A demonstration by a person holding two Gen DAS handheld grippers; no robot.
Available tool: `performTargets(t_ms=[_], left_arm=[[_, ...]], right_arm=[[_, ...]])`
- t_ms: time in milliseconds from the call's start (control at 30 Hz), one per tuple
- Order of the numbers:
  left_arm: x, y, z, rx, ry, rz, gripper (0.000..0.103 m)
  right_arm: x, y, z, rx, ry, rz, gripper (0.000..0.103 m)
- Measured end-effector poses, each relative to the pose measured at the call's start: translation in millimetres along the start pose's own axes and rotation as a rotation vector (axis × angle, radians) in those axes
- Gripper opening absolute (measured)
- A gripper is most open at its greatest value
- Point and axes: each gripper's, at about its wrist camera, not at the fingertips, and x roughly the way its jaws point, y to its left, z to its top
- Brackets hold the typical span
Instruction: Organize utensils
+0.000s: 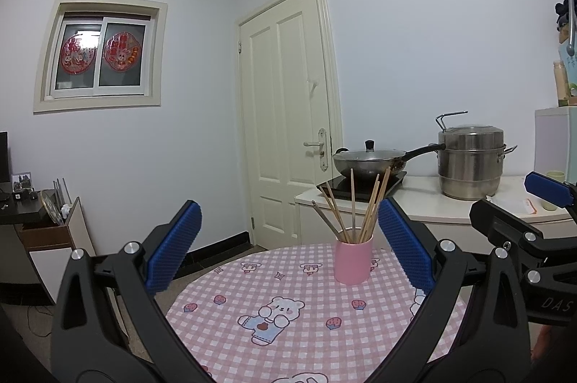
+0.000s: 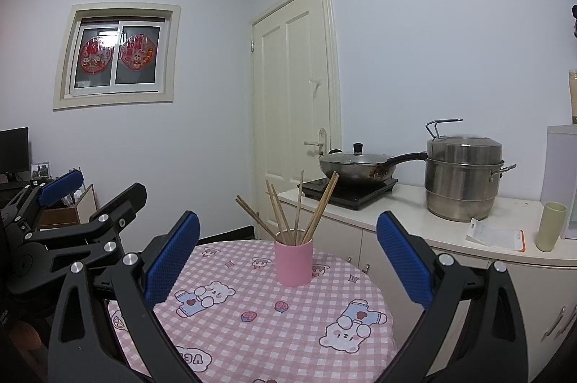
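A pink cup [image 1: 352, 261] stands upright on the far part of a round table with a pink checked cloth [image 1: 288, 339]. Several wooden chopsticks [image 1: 355, 210] stand fanned out in it. My left gripper [image 1: 288, 238] is open and empty, raised above the near side of the table, short of the cup. In the right wrist view the cup [image 2: 293, 258] and chopsticks [image 2: 295, 210] sit ahead between the fingers. My right gripper [image 2: 288, 238] is open and empty, also short of the cup. Each gripper shows at the edge of the other's view.
A white counter [image 2: 414, 220] behind the table holds a lidded wok [image 2: 355, 166] on an induction hob, a steel steamer pot [image 2: 463, 177], a green cup [image 2: 550, 226] and a packet [image 2: 496, 235]. A closed door [image 2: 294, 116] is behind. A desk with a monitor [image 2: 14, 152] is at the left.
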Motion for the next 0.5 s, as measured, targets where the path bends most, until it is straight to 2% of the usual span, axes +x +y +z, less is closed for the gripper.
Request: performTargets(t_ms=[500], left_arm=[[1.9, -1.7, -0.6, 0.002, 0.006, -0.001, 0.097]], right_arm=[[1.0, 1.4, -1.5, 0.003, 0.005, -0.003, 0.095]])
